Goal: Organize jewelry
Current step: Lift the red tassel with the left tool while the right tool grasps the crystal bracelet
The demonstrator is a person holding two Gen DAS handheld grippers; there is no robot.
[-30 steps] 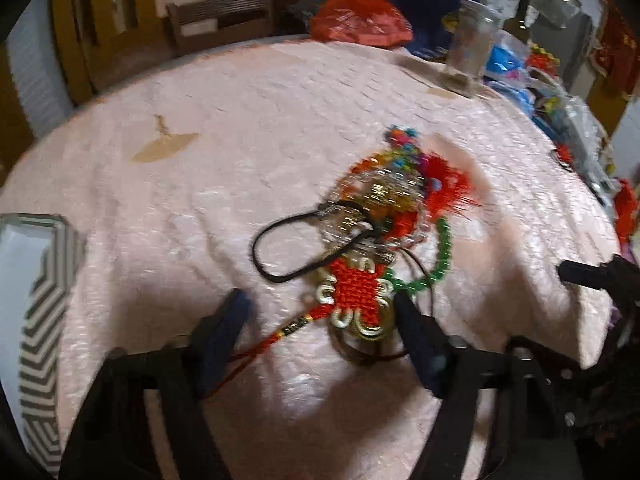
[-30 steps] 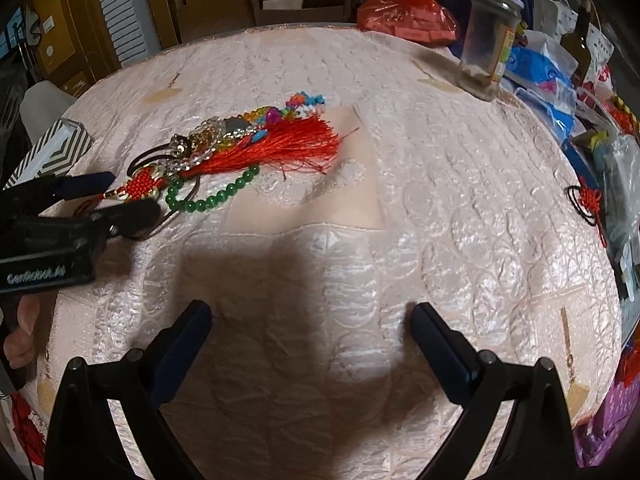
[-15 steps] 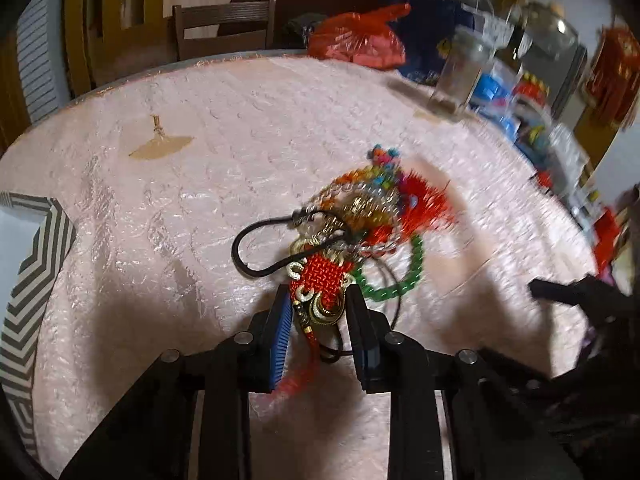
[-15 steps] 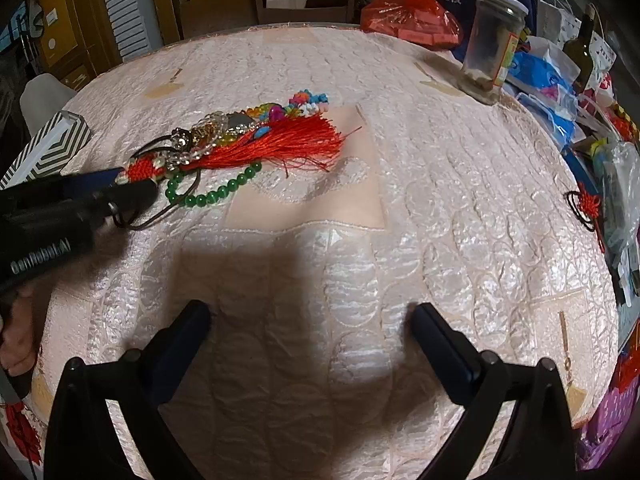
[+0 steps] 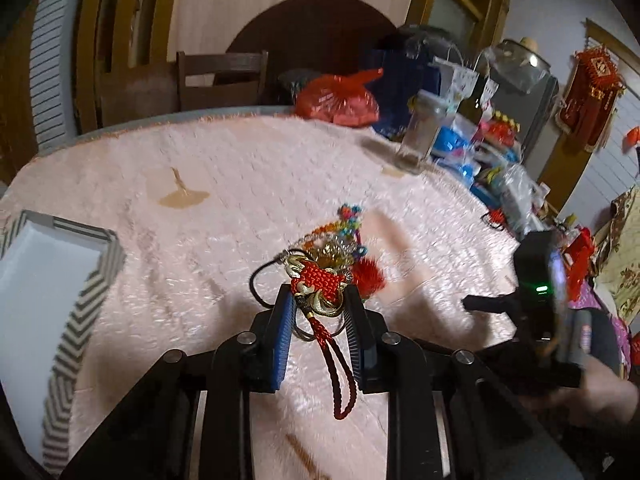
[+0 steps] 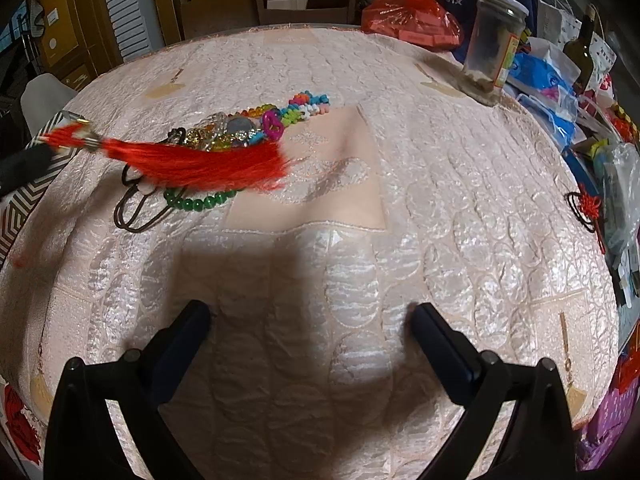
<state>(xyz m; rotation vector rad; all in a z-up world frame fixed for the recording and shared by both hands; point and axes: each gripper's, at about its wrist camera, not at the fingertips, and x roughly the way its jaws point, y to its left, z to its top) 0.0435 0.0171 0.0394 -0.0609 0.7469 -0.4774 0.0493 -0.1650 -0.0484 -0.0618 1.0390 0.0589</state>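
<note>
Your left tongs [image 5: 320,300] grip 1 red knot tassel [image 5: 318,280], lifted beside the jewelry heap [image 6: 240,132]; the striped box [image 5: 48,292] is empty, your right tongs [image 6: 310,330] open.

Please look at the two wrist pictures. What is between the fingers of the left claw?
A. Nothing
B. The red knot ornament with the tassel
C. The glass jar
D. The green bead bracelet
B: the left claw is shut on the red knot ornament, whose red tassel trails over the other jewelry.
</note>
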